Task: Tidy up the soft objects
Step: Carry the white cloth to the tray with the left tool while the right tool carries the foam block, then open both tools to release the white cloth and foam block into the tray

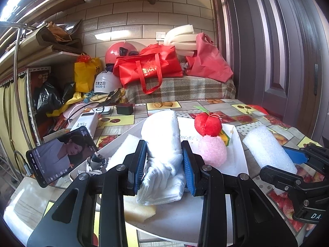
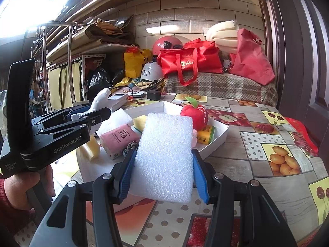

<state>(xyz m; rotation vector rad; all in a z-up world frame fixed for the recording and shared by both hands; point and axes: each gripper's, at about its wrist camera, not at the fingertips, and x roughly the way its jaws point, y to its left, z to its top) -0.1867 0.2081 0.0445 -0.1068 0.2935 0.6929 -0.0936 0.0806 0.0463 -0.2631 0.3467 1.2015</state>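
Note:
My left gripper [image 1: 164, 148] is shut on a rolled white towel [image 1: 162, 144], held above a white tray [image 1: 236, 164]. In the tray lie a red plush apple [image 1: 207, 123], a pink fluffy ball [image 1: 212, 149], a white foam piece [image 1: 125, 150] and a yellow sponge [image 1: 137, 210]. My right gripper [image 2: 164, 154] is shut on a white foam block [image 2: 166, 156], held over the tablecloth beside the tray [image 2: 216, 144]. The right wrist view also shows a pink packet [image 2: 119, 138], the apple [image 2: 193, 115], yellow sponges [image 2: 92, 147] and the left gripper [image 2: 90, 115] with the towel [image 2: 100, 98].
A phone [image 1: 59, 156] leans at the tray's left, with a white power bank [image 1: 86, 123] and a black charger [image 1: 124, 109] behind. Red bags [image 1: 148, 68], helmets and foam rolls sit on a plaid-covered bench. A door stands at the right. A hand [image 2: 22, 187] holds the left gripper.

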